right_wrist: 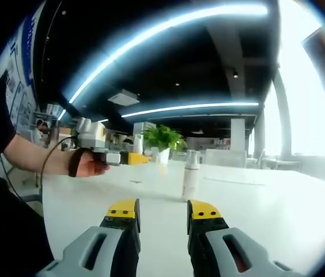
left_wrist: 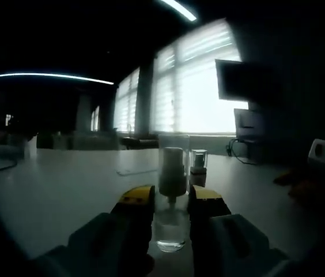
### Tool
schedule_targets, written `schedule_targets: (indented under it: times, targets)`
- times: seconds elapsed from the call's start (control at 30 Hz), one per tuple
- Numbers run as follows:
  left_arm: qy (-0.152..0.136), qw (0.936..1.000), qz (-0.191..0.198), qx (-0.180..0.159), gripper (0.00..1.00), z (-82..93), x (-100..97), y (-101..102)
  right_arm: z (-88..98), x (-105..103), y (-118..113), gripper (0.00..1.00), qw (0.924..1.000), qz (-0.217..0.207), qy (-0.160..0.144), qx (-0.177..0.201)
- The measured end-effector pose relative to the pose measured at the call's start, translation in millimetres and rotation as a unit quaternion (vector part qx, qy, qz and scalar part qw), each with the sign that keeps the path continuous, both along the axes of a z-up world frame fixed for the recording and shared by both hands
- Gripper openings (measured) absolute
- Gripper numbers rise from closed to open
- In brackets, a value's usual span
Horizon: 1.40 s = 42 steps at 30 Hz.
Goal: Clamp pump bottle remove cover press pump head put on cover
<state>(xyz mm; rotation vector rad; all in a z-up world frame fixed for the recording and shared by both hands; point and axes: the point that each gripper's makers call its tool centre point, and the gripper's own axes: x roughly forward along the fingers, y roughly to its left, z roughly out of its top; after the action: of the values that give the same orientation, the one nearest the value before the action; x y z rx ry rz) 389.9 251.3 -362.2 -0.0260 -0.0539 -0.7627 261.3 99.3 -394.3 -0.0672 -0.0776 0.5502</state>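
In the left gripper view a clear pump bottle (left_wrist: 171, 222) stands upright on the white table (left_wrist: 64, 190). A clear cover (left_wrist: 174, 151) sits over its white pump head. My left gripper (left_wrist: 171, 199) has its yellow-tipped jaws pressed close against both sides of the bottle's body. In the right gripper view, the right gripper (right_wrist: 162, 214) hangs open above the table (right_wrist: 254, 213) with nothing between its jaws. A hand holds the left gripper (right_wrist: 122, 157) at the far left. A pale capped bottle (right_wrist: 190, 176) stands a little right of its tips.
A second small capped bottle (left_wrist: 199, 164) stands just behind the clamped one. A flat clear sheet (left_wrist: 135, 170) lies on the table further back. A potted plant (right_wrist: 163, 141) stands at the far edge. Dark monitors (left_wrist: 243, 81) and bright windows are beyond.
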Motion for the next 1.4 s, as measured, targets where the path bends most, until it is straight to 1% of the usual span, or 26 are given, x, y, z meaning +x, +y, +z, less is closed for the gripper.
schedule_targets:
  times: [0.07,0.1,0.27,0.3,0.5,0.6,0.83,0.9,1.07,1.13,1.23,1.4]
  targets:
    - [-0.008,0.9999,-0.004,0.006,0.15,3.0,-3.4,-0.7,-0.1,-0.1,0.0,0.27,1.0,0.0,0.0,0.0]
    - [-0.01,0.9999,-0.004,0.007,0.15,3.8,-8.3,-1.4,-0.2,-0.2,0.2,0.27,1.0,0.0,0.0,-0.001]
    - [-0.011,0.9998,-0.014,0.002,0.15,8.6,-15.7,-1.4,-0.1,-0.8,1.5,0.27,1.0,0.0,0.0,-0.002]
    - [-0.011,0.9998,-0.016,0.002,0.15,7.9,-14.7,0.1,0.0,-1.1,1.9,0.27,1.0,0.0,0.0,-0.002]
    - [0.0,0.9998,-0.021,0.007,0.15,4.6,-23.2,1.0,0.1,-1.0,2.1,0.27,1.0,0.0,0.0,-0.002]
    - [-0.001,0.9996,-0.026,0.009,0.15,4.8,-29.6,0.7,0.3,-1.3,3.0,0.27,1.0,0.0,0.0,-0.003]
    - [0.002,0.9993,-0.038,-0.004,0.15,5.5,-41.6,0.0,-0.1,-0.2,1.0,0.27,1.0,0.001,0.0,-0.003]
    - [0.003,0.9992,-0.04,-0.006,0.15,4.7,-42.7,2.6,-0.4,0.3,0.3,0.27,1.0,0.0,0.0,-0.003]
    - [0.009,0.9986,-0.048,-0.018,0.15,3.2,-53.3,1.7,-2.1,2.4,-2.1,0.27,1.0,0.001,0.001,-0.005]
    - [0.012,0.9984,-0.051,-0.02,0.15,1.4,-54.7,2.9,-2.6,2.8,-2.5,0.27,1.0,0.001,0.002,-0.006]
    - [0.006,0.9987,-0.049,-0.012,0.15,-0.3,-56.9,4.4,-3.5,3.6,-3.5,0.27,1.0,0.001,0.002,-0.008]
    - [0.001,0.9985,-0.054,-0.01,0.15,-0.1,-65.4,6.0,-2.9,2.1,-1.7,0.27,1.0,0.001,0.002,-0.009]
